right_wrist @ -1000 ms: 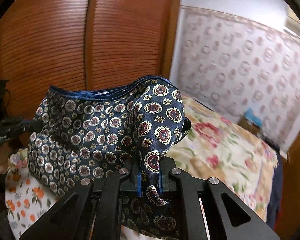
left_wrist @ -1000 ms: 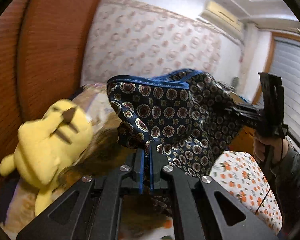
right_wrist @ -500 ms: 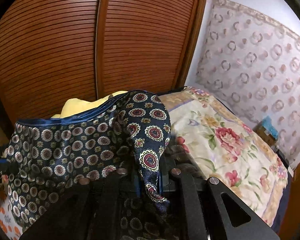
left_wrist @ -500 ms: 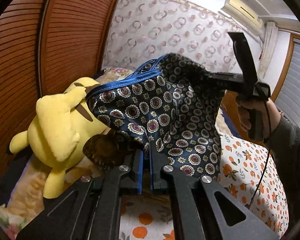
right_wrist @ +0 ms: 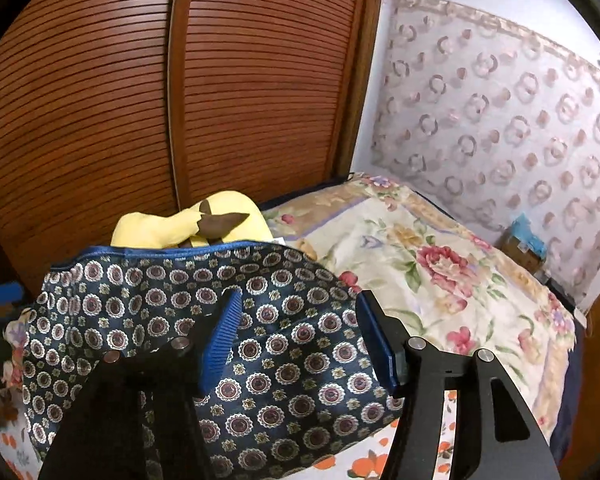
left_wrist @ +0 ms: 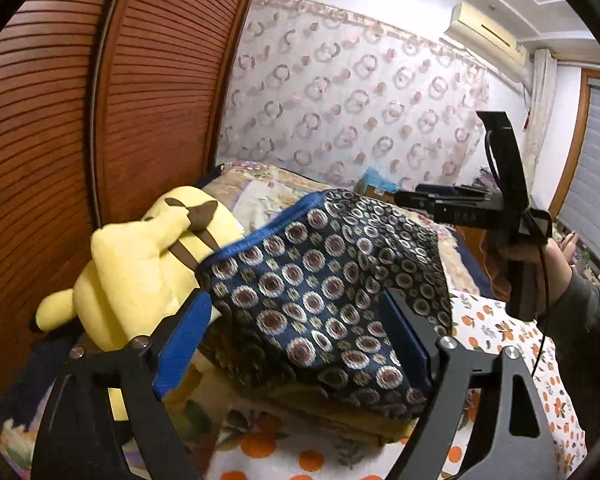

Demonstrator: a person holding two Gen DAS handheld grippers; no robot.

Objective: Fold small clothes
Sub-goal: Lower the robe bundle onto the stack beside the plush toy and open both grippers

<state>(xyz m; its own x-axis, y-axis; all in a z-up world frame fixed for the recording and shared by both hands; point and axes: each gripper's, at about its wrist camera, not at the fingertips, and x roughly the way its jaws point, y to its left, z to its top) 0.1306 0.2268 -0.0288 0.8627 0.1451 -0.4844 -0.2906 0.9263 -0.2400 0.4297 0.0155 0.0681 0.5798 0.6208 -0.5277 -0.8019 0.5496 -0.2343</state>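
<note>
Both claws just opened; patterned shorts [left_wrist: 320, 300] lie flat, blue waistband [left_wrist: 260, 236] toward the yellow plush [left_wrist: 140, 264].

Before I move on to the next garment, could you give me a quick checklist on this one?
1. Left gripper open, jaws just opened, clear of the cloth: ok.
2. Right gripper open, jaws just opened, pads not pressing: ok.
3. Patterned garment laid down on the pile: ok.
4. Fold neat, edges aligned: cannot tell.
5. Garment clear of yellow plush toy: not ok, its edge lies against it.
</note>
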